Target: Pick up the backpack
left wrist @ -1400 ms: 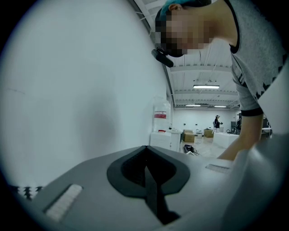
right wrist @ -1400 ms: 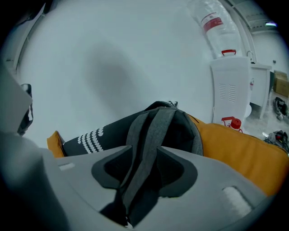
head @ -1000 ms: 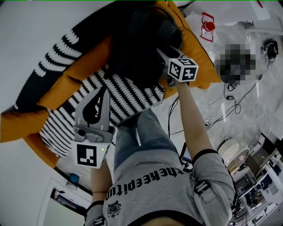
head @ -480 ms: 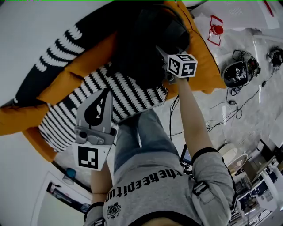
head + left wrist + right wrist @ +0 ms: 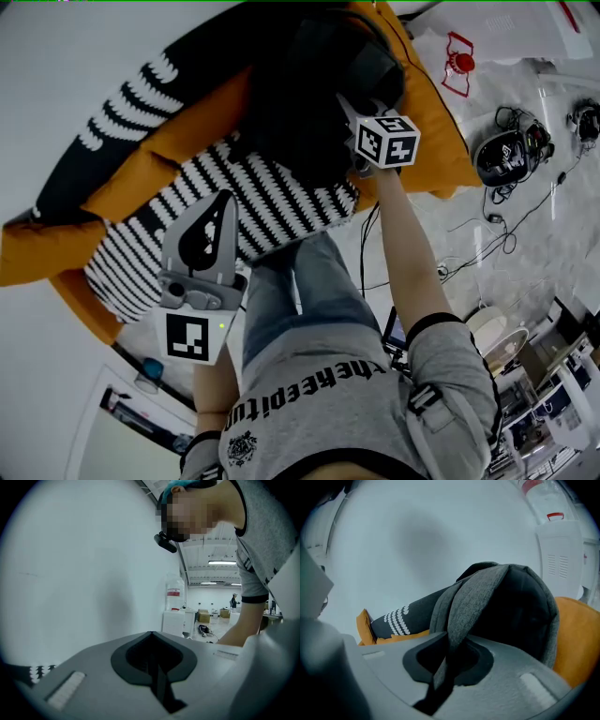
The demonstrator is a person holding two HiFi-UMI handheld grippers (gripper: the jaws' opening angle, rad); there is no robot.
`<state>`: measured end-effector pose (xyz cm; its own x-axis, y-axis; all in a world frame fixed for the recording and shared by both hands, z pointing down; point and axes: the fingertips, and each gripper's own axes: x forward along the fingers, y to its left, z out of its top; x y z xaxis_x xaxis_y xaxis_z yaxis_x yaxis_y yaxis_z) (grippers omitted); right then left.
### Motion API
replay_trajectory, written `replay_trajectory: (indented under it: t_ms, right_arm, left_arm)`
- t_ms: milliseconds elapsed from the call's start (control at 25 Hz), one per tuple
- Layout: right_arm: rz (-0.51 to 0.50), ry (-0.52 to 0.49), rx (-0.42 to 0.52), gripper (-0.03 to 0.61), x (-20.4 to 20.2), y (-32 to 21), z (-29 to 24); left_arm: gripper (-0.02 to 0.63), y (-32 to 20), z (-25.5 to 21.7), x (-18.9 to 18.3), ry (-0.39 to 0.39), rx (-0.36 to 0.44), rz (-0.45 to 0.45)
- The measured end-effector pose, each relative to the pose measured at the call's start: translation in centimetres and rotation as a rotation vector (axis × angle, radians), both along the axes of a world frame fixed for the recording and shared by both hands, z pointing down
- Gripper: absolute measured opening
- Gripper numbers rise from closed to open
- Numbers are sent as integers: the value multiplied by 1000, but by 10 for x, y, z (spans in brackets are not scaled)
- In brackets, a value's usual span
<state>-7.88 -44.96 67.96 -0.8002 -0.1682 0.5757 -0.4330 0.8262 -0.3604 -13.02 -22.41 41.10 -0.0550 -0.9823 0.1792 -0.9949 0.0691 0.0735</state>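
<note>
Now | backpack [image 5: 520, 613] strap [image 5: 469, 603] is being pinched between closing jaws of right gripper [image 5: 449, 652] | left gripper [image 5: 152, 645] jaws are seen together, empty | backpack contents hidden

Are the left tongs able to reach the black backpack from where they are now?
Probably yes. The left tongs, shut and empty, hang over the striped cushion, and nothing stands between them and the backpack. The right tongs are closing on its grey strap.
</note>
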Motion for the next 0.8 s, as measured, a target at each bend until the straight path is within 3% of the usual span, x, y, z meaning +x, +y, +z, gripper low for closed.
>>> replay_trajectory:
  t_ms: [800]
  right_arm:
    - [46,-125,259,29,13,41,-125]
  left_arm:
    - [14,28,-47,-1,-52,127,59]
